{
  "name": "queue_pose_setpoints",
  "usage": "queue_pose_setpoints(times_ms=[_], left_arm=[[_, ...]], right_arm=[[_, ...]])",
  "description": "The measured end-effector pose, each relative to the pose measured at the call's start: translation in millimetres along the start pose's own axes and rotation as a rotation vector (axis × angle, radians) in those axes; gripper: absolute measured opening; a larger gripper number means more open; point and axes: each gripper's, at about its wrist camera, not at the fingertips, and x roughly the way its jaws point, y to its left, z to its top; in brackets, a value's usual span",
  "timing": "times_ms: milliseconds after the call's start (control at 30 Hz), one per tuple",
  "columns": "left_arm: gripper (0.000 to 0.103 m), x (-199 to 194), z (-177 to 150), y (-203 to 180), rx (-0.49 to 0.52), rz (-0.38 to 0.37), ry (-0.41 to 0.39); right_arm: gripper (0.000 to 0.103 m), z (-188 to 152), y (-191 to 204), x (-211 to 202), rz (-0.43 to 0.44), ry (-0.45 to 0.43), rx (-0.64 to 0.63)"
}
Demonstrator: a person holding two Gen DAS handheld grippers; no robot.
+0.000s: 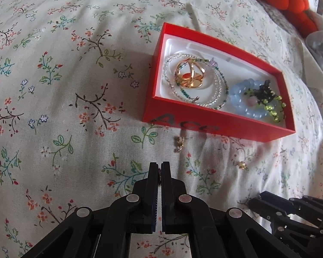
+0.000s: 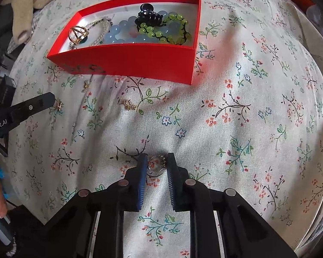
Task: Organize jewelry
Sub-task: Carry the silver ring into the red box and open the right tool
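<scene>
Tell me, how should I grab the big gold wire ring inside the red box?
Probably from straight above, because the red cardboard box's walls block the sides. Pinch across the gold wire ring's rounded outer bands, which stand up above the clear beaded necklace looped around it.

Beside the red box (image 1: 217, 126), three small gold pieces are seen on the floral sheet (image 1: 53, 86), yet they are too small for their kind to be told: one (image 1: 179, 143) just before the box's front wall, one (image 1: 243, 165) further out, one (image 2: 58, 105) held at the tip of the left gripper (image 1: 159, 172), where it is almost wholly hidden between the closed fingers. The lettering on the box's front wall is blurred and cannot be read. Behind the box, an orange plush object (image 1: 288, 2) is cut off by the picture's edge. A thin ring-like piece (image 2: 156, 164) is partly hidden by the right gripper (image 2: 156, 163) fingers.
</scene>
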Motion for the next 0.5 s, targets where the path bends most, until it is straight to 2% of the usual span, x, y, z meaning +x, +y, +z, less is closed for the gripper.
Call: queue_pose_setpoints(times_ms=[267, 500], left_arm=[[0.000, -11, 5, -1, -0.015, -0.017, -0.057], [0.000, -31, 16, -11, -0.012, -0.132, -0.154]], right_arm=[[0.019, 9, -15, -21, 0.047, -0.043, 0.048], [0.019, 16, -26, -45, 0.076, -0.115, 0.095]])
